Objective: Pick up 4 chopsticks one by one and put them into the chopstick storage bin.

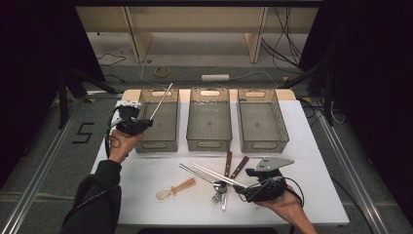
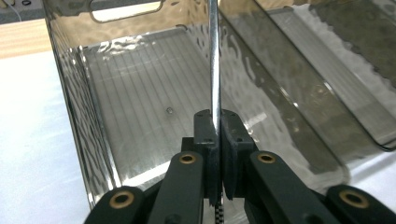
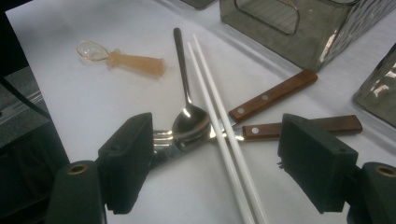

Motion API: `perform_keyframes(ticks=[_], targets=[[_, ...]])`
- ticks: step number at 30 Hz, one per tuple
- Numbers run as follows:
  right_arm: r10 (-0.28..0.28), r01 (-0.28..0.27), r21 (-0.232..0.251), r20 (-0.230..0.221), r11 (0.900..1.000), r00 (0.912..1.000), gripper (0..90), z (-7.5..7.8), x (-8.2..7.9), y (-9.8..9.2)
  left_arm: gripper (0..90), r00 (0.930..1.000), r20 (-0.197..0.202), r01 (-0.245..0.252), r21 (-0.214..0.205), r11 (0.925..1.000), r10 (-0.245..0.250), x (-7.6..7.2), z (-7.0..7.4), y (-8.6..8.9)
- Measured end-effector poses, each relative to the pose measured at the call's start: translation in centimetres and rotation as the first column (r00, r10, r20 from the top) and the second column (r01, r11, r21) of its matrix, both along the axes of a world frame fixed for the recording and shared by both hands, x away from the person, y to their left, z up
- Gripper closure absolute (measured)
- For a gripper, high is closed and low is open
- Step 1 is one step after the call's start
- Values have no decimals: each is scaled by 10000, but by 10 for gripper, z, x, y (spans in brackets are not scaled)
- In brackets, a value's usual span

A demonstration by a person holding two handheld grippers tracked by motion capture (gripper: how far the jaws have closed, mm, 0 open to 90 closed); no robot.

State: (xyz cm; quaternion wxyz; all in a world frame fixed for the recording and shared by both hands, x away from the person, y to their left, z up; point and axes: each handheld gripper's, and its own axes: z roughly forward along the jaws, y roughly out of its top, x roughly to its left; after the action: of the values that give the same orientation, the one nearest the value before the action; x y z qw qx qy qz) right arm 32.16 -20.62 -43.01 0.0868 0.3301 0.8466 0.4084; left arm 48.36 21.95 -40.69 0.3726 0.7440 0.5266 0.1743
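The left claw (image 2: 215, 135) was clamped on a metal chopstick (image 2: 214, 60) above the left bin (image 2: 79, 107), best lowered flat before release; the right claw (image 3: 224, 158) stood wide open, empty.

White chopsticks (image 3: 219, 126), brown-handled knives (image 3: 275, 95), translucent amber spoon (image 3: 123, 58).

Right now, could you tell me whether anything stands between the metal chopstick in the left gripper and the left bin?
Nothing visible does. The left gripper holds the metal chopstick slanted over the left bin, whose floor is bare and whose top is open below it.
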Motion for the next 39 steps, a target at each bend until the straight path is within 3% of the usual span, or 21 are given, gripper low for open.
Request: perform_keyframes(ticks=[17, 24, 27, 32, 35, 39], targets=[[64, -64, -3, 44, 10000, 10000, 281, 0, -1, 0, 843, 9928, -295, -1157, 38, 9933, 1158, 14, -23, 13], [108, -108, -58, 23, 9999, 9999, 281, 1, -1, 1, 592, 9888, -63, -1488, -66, 9888, 1488, 12, -11, 10], [105, -105, -58, 40, 9999, 9999, 281, 2, -1, 1, 482, 9899, -17, -1420, 36, 9899, 1420, 8, -5, 10], [64, -62, -237, 80, 9997, 9999, 281, 3, 0, 0, 362, 9962, -50, -867, -491, 9950, 865, -3, 4, 9], [125, -123, -488, 47, 9987, 9999, 283, 5, 3, 0, 317, 9991, 19, -419, -929, 9948, 423, -14, 12, 6], [393, -418, -1099, -248, 9931, 9989, 325, 8, 9, 0, 274, 9995, 239, 239, -1031, 9944, -215, -30, 21, -5]])
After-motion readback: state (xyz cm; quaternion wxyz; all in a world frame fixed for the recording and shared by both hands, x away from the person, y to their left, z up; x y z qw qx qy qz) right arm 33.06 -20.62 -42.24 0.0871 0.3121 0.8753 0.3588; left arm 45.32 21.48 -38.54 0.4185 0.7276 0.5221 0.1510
